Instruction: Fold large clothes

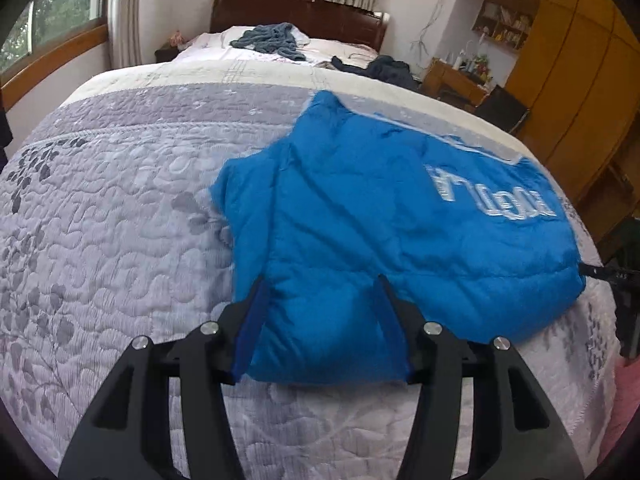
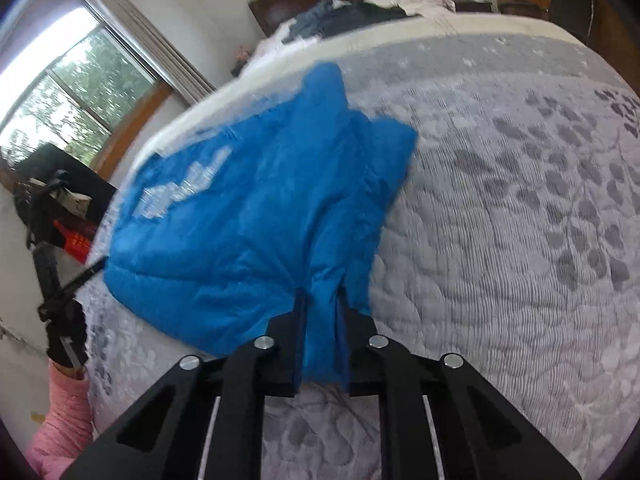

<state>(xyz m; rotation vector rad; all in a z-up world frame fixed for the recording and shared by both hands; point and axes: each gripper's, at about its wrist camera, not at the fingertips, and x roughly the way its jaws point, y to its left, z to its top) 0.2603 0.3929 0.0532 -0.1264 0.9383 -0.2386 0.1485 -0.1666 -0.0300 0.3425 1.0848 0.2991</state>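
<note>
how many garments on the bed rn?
3: blue jacket near, held by both grippers; grey-blue one by the pillows; dark one at the far right edge. More may be hidden.

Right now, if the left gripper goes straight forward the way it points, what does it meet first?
The blue padded jacket. The left gripper already has the jacket's near edge between its spread fingers, so going on would push deeper into the folded fabric lying on the quilted bedspread. How firmly it holds is unclear.

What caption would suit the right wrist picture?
Right gripper pinching the near edge of a blue puffer jacket on a grey quilted bed.
</note>
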